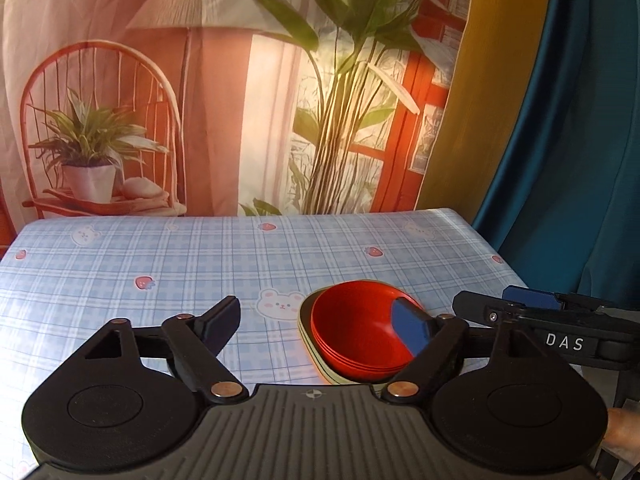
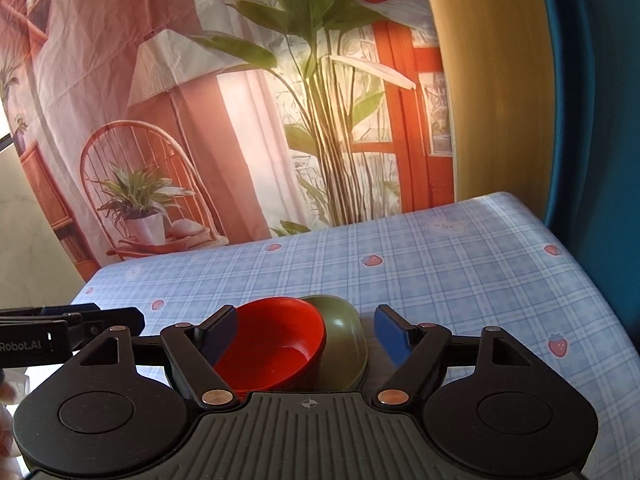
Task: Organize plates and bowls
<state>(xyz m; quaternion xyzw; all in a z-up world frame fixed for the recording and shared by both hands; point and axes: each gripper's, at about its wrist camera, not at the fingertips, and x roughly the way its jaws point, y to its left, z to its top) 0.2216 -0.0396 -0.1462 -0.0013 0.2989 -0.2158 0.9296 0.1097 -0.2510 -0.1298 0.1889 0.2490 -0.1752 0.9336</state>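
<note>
A stack of red bowls (image 1: pixel 356 330) sits nested in a green dish (image 1: pixel 306 312) on the blue plaid tablecloth (image 1: pixel 160 256). My left gripper (image 1: pixel 316 322) is open and empty above the cloth, with its right finger over the bowls' right rim. In the right wrist view the red bowls (image 2: pixel 276 340) sit in the olive-green dish (image 2: pixel 346 336), between the fingers of my open, empty right gripper (image 2: pixel 306 332). The right gripper's body shows in the left wrist view (image 1: pixel 540 320), at the right beside the bowls.
The table's far edge meets a printed backdrop (image 1: pixel 240 100) of a lamp, chair and plants. A teal curtain (image 1: pixel 580 160) hangs past the table's right edge (image 1: pixel 492 256). The left gripper's body (image 2: pixel 68 330) shows at the left in the right wrist view.
</note>
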